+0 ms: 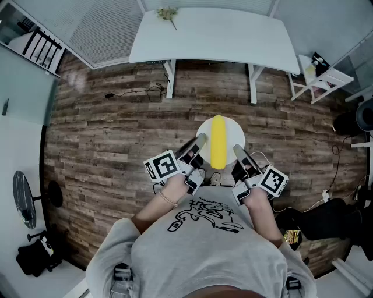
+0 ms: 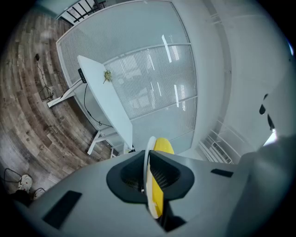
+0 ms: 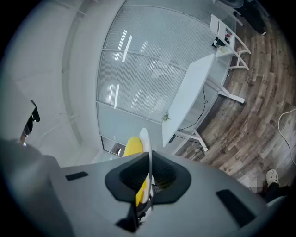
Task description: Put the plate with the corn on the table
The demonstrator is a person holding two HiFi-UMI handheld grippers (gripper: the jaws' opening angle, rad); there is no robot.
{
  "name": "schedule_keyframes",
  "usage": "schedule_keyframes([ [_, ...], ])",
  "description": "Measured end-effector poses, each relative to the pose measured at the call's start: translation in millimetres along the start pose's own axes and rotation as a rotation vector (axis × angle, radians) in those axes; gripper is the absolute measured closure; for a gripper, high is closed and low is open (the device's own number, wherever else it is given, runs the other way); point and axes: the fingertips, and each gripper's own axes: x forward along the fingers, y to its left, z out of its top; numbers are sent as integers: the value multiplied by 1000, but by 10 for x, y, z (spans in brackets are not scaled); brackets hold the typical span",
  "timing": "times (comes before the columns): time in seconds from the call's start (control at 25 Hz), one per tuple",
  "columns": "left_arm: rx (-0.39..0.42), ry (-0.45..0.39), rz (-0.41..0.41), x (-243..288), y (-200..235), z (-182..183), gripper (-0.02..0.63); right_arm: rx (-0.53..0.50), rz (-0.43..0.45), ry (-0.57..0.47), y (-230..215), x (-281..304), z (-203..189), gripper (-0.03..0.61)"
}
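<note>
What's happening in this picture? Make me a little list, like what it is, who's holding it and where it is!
thing carried: white plate with yellow corn lying on it
left gripper: jaws clamped on the plate's left rim
right gripper: jaws clamped on the plate's right rim
plate's place: in the air over the wooden floor, not on the table
table: white, farther ahead, a small sprig on it

Held forward, left gripper [image 1: 200, 141] and right gripper [image 1: 238, 151] fingers clamp the plate [image 1: 231, 129].
</note>
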Motion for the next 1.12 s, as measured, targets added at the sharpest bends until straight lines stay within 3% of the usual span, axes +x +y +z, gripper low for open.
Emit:
schedule_keyframes([
  [0.92, -25, 7, -4, -136, 222, 266, 580, 0, -28, -4, 7, 336, -148, 561],
  [1.12, -32, 9, -6, -146, 331, 491, 581, 14, -43, -12, 29, 570, -182, 561],
])
